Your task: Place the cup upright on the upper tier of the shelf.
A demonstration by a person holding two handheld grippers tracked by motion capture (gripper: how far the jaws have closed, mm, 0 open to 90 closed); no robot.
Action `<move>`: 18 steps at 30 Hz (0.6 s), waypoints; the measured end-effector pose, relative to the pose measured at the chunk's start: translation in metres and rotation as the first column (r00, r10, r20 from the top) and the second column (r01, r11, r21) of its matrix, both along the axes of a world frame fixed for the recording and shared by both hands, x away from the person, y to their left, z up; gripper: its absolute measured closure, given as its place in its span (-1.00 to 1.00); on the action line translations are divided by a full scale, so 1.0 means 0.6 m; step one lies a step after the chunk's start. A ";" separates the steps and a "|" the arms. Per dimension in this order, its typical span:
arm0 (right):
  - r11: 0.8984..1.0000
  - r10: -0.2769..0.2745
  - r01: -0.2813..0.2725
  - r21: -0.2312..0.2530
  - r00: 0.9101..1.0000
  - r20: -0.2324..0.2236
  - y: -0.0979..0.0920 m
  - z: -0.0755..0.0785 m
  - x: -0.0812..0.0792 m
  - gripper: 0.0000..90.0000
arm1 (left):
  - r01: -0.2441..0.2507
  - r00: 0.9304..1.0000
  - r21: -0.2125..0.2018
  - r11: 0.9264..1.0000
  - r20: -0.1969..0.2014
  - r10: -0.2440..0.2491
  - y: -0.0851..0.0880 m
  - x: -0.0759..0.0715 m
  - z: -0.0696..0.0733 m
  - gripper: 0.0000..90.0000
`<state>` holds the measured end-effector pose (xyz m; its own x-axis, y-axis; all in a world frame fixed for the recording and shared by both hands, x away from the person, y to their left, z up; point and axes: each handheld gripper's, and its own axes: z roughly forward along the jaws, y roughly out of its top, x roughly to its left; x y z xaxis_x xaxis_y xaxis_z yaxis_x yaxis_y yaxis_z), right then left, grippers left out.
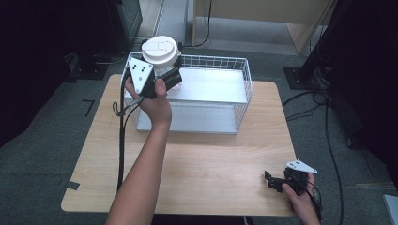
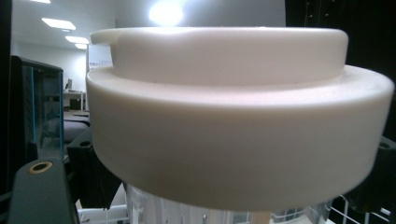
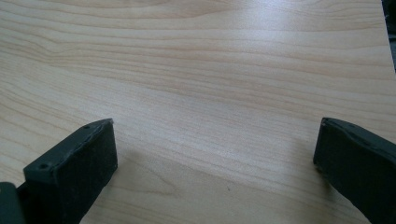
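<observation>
A clear container with a thick white lid (image 1: pixel 159 49) hangs in the air over the back left corner of the white wire basket (image 1: pixel 245 89). My left gripper (image 1: pixel 170 71) is shut on the container's clear body just under the lid. In the left gripper view the lid (image 2: pixel 233 116) looms close, with the clear body (image 2: pixel 205 212) below it and a black jaw on either side. My right gripper (image 1: pixel 273 181) rests low over the wooden table (image 1: pixel 211 159) near its front right corner. In the right gripper view this gripper (image 3: pixel 215 158) is open, with bare wood between its jaws.
The basket stands at the back middle of the table and has a flat white bottom. A black cable (image 1: pixel 121 140) trails from the left gripper down over the table's left side. On the floor are cables (image 1: pixel 328 122) at right, a black stand (image 1: pixel 309 70) and dark equipment (image 1: pixel 126 18) behind.
</observation>
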<state>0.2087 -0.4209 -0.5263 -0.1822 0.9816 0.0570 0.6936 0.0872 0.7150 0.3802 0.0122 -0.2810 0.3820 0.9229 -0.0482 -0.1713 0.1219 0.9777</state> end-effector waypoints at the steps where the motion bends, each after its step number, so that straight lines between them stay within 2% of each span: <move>1: 1.000 0.000 0.000 0.000 1.000 0.000 0.000 0.000 0.000 -1.00 | -0.002 1.000 0.001 1.000 -0.007 0.002 -0.002 0.007 0.000 -0.72; 5: 1.000 0.000 0.000 0.001 1.000 0.000 0.000 0.000 0.000 -1.00 | -0.012 1.000 -0.015 1.000 -0.024 0.012 -0.011 0.034 0.000 -0.72; 6: 1.000 -0.001 0.001 0.002 1.000 0.000 0.000 0.000 0.000 -1.00 | -0.021 0.999 0.000 1.000 -0.029 0.021 -0.015 0.045 -0.001 -0.72; 8: 1.000 0.000 0.000 0.003 1.000 0.001 0.000 0.000 0.000 -1.00 | -0.023 0.999 0.002 1.000 -0.032 0.023 -0.018 0.049 -0.002 -0.72; 11: 1.000 -0.001 0.001 0.007 1.000 0.002 0.000 0.000 0.000 -1.00 | -0.026 0.999 0.034 0.999 -0.043 0.028 -0.026 0.059 -0.004 -0.72; 14: 1.000 0.000 0.000 0.005 1.000 0.002 0.000 0.000 0.000 -1.00 | -0.023 0.998 0.044 0.999 -0.059 0.025 -0.032 0.069 -0.008 -0.72; 18: 1.000 0.000 0.000 0.007 1.000 0.003 -0.001 0.000 0.000 -1.00 | -0.042 0.995 0.053 0.998 -0.085 0.046 -0.036 0.079 -0.013 -0.72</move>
